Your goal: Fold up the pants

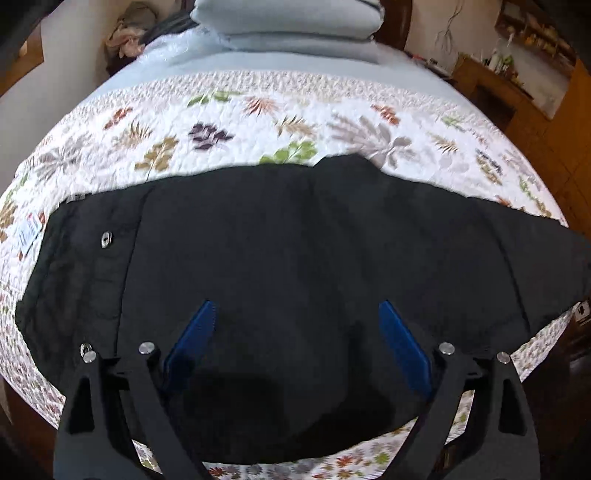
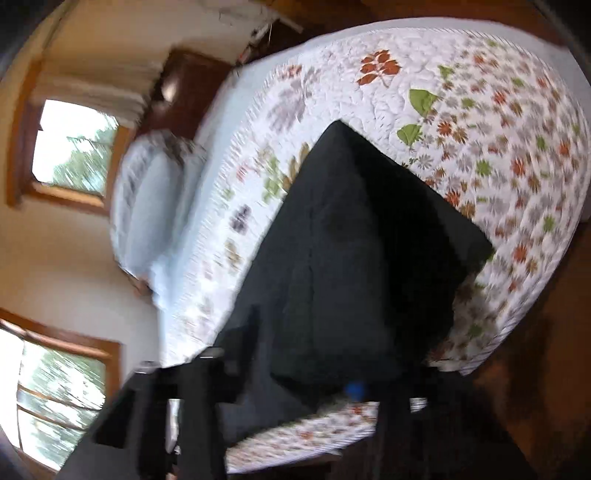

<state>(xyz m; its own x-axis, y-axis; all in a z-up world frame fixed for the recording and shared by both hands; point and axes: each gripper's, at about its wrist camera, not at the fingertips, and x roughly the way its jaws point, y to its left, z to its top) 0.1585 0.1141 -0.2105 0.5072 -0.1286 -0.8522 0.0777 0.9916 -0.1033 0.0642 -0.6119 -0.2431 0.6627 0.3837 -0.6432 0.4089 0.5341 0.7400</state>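
Black pants [image 1: 295, 229] lie crosswise on a floral quilt [image 1: 258, 110], with the waist and its metal button [image 1: 106, 240] at the left. My left gripper [image 1: 297, 302] hovers over the pants' near part, its blue pads wide apart and nothing between them: open. The right wrist view is blurred. There the pants [image 2: 351, 240] run away from me as a folded dark slab. Their near edge bunches up over my right gripper [image 2: 314, 369], which looks shut on the cloth. Of its fingers only a bit of blue pad [image 2: 354, 391] shows.
Stacked pale pillows [image 1: 288, 22] sit at the head of the bed. A white label [image 1: 29, 232] lies by the waistband. Wooden furniture [image 1: 517, 92] stands to the right of the bed, and windows [image 2: 74, 147] line the wall. The bed's near edge drops to a dark wooden floor [image 2: 535, 369].
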